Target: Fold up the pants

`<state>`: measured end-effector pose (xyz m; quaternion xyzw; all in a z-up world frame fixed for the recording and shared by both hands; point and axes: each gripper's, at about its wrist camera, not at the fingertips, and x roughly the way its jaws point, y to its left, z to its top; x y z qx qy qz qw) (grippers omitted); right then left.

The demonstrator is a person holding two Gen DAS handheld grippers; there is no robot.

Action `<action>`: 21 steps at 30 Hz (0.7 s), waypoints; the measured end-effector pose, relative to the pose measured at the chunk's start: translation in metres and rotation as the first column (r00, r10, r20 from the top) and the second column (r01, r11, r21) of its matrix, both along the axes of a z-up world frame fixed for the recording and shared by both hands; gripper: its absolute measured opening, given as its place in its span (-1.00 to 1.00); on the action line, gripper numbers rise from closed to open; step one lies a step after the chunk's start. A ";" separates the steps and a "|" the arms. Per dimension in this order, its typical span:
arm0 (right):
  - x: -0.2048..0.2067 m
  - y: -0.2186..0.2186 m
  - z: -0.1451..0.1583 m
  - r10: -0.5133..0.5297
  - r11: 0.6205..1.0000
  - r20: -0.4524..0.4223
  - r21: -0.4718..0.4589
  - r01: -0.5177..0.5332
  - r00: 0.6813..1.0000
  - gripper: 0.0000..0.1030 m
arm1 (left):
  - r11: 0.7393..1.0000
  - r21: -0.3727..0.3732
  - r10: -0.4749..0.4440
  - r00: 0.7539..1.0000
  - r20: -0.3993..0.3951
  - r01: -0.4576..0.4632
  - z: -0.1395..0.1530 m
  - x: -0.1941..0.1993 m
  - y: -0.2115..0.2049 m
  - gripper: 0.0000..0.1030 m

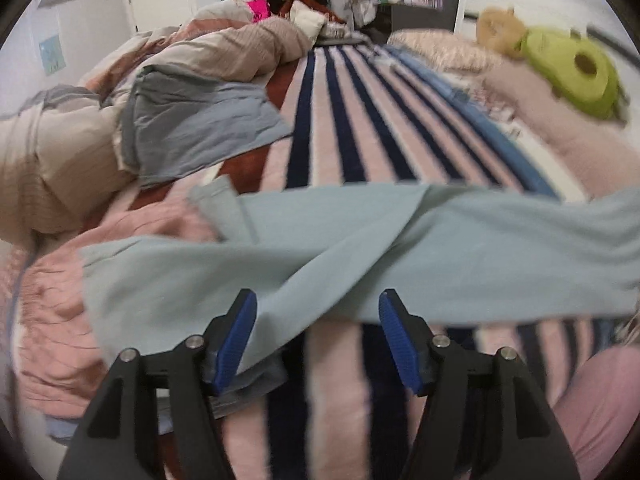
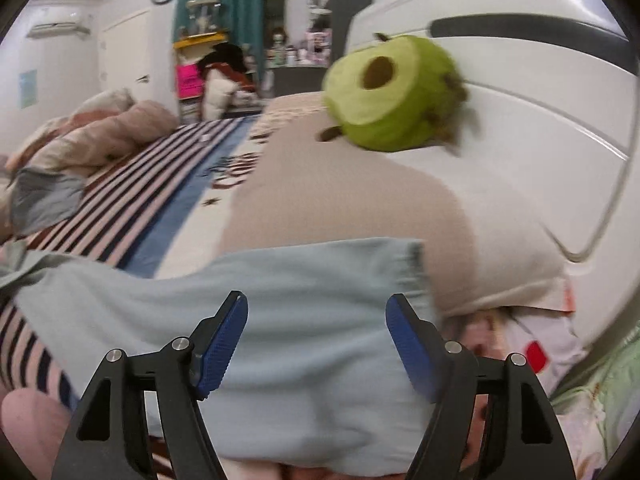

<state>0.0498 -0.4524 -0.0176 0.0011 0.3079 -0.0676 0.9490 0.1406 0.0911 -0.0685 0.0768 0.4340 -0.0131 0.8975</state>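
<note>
Pale blue-green pants (image 1: pixel 360 240) lie spread across a striped bed cover (image 1: pixel 340 120). In the left wrist view my left gripper (image 1: pixel 318 304) hovers over the near edge of the legs, its blue pads (image 1: pixel 236 344) wide apart and pressing nothing. The right wrist view shows the waistband end of the pants (image 2: pixel 320 300), its elastic band at the right against a pillow. My right gripper (image 2: pixel 316 308) stands open above that cloth, with the fabric lying under and between the pads (image 2: pixel 222 344) but not pinched.
A green plush toy (image 2: pixel 392 92) sits on a beige pillow (image 2: pixel 340 200) by the white headboard (image 2: pixel 520 120). A bunched duvet (image 1: pixel 160 80) with grey-blue cloth lies at the left of the bed. A pink-clad limb (image 1: pixel 600 400) shows at the lower right.
</note>
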 end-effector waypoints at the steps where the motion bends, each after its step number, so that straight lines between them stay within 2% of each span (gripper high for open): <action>1: 0.002 0.008 -0.001 0.021 1.000 -0.004 -0.004 -0.021 1.000 0.32 | 0.999 0.036 -0.002 1.000 -0.013 0.002 -0.004 -0.001 0.002 0.15; 2: 0.005 0.015 -0.003 0.038 0.999 -0.011 -0.007 -0.038 0.999 0.32 | 0.998 0.069 -0.007 1.000 -0.028 0.009 -0.009 -0.003 0.004 0.15; 6: 0.015 0.031 -0.011 0.082 0.996 -0.030 0.026 -0.081 0.996 0.32 | 0.993 0.121 -0.010 0.997 -0.071 0.018 -0.024 -0.001 0.016 0.15; 9: 0.023 0.036 -0.012 0.104 0.992 -0.025 0.070 -0.102 0.994 0.32 | 0.982 0.185 -0.023 0.998 -0.055 0.032 -0.029 0.003 0.015 0.15; 12: 0.027 0.042 -0.013 0.115 0.991 -0.029 0.078 -0.112 0.993 0.32 | 0.952 0.304 -0.031 0.999 -0.044 0.043 -0.031 0.006 0.008 -0.01; 14: 0.029 0.045 -0.014 0.120 0.990 -0.034 0.079 -0.117 0.992 0.32 | 0.927 0.367 -0.057 0.997 -0.059 0.075 -0.034 0.006 0.004 -0.03; 16: 0.028 0.045 -0.013 0.119 0.990 -0.034 0.082 -0.116 0.992 0.32 | 0.926 0.366 -0.068 0.995 -0.077 0.092 -0.034 0.006 0.007 -0.03; 18: 0.028 0.044 -0.014 0.119 0.989 -0.036 0.089 -0.116 0.992 0.32 | 0.936 0.332 -0.091 0.991 -0.099 0.119 -0.030 0.002 0.010 -0.03; 19: 0.029 0.044 -0.015 0.119 0.989 -0.037 0.095 -0.115 0.992 0.32 | 0.940 0.315 -0.103 0.988 -0.116 0.135 -0.029 0.000 0.011 0.06; 21: 0.029 0.043 -0.016 0.122 0.987 -0.040 0.113 -0.116 0.992 0.32 | 0.929 0.341 -0.107 0.986 -0.131 0.146 -0.030 -0.003 0.010 0.11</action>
